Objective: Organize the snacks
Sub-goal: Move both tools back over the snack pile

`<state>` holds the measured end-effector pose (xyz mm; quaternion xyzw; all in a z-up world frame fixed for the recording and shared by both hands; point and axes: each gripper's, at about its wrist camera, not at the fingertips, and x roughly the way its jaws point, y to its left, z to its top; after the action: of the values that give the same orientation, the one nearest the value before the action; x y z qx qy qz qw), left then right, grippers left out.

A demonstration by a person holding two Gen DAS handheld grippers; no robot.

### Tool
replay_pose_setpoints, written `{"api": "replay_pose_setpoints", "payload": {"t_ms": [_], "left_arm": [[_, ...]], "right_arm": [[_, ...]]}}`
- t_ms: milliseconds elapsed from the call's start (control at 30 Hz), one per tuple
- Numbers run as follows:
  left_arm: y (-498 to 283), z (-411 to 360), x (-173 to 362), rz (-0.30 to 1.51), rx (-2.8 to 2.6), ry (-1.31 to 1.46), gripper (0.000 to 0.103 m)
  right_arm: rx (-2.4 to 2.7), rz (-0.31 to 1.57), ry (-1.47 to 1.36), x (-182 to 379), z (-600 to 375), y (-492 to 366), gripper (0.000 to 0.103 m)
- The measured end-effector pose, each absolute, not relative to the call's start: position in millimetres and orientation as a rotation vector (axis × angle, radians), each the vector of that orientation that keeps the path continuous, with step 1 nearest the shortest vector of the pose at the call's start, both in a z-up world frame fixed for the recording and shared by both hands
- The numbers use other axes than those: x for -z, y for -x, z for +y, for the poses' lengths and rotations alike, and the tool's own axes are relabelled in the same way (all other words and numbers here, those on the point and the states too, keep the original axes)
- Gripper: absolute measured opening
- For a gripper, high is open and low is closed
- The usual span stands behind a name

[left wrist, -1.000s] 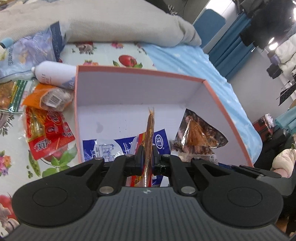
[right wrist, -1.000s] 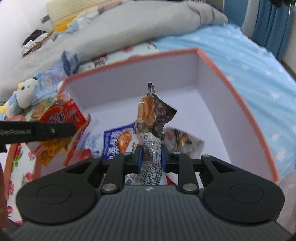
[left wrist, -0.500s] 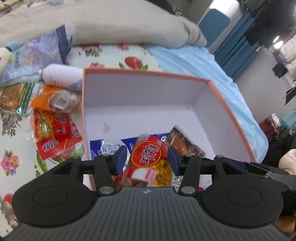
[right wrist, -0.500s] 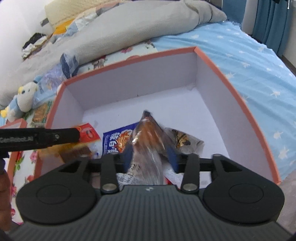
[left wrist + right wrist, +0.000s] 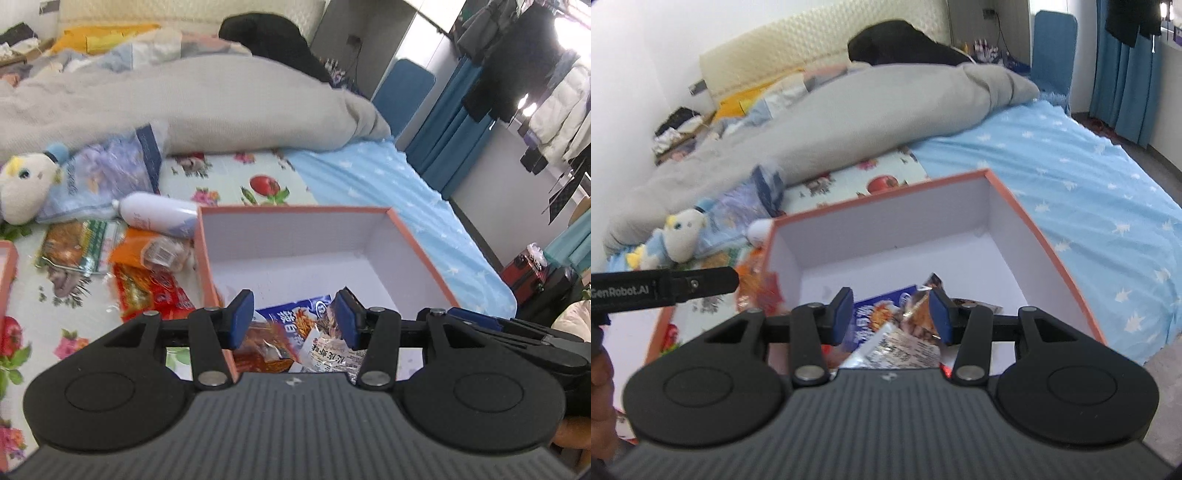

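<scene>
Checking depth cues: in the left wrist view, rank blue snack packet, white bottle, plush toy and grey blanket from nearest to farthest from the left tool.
1. blue snack packet: inside the box, just ahead of the left tool.
2. white bottle: outside the box, ahead-left.
3. plush toy: far left, beyond the bottle.
4. grey blanket: across the back.

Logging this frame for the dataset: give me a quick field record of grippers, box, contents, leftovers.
left gripper: open, empty, above box
right gripper: open, empty, above box
box: orange rim, white inside, on floral cloth
in box: blue snack pack, several other wrapped snacks
outside box, to its left: red snack pack, orange packet, green-label pack, white bottle, plush toy
</scene>
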<state>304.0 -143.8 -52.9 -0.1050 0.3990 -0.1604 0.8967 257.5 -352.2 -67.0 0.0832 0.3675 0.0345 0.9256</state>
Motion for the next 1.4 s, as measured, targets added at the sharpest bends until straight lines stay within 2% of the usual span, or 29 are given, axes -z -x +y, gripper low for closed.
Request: {"api": "replay_pose_setpoints", "payload": {"t_ms": [233, 633, 1400], "left_arm": [[-273.6, -113.8, 25.9, 0.766, 0.318, 0.238, 0.054], [-224.0, -58.6, 9.9, 0.714, 0.287, 0.283, 0.054], [-147.7, 26.6, 36.6, 0.705, 0.253, 0.376, 0.054]], "right_arm": [[-0.088, 0.690, -0.167, 41.9, -336.1, -235.0, 0.048], [-0.162, 0.627, -0.148, 22.7, -291.6, -202.1, 0.048], [-0.242, 0.674, -0.068, 50.1, -192.5, -142.8, 0.048]]}}
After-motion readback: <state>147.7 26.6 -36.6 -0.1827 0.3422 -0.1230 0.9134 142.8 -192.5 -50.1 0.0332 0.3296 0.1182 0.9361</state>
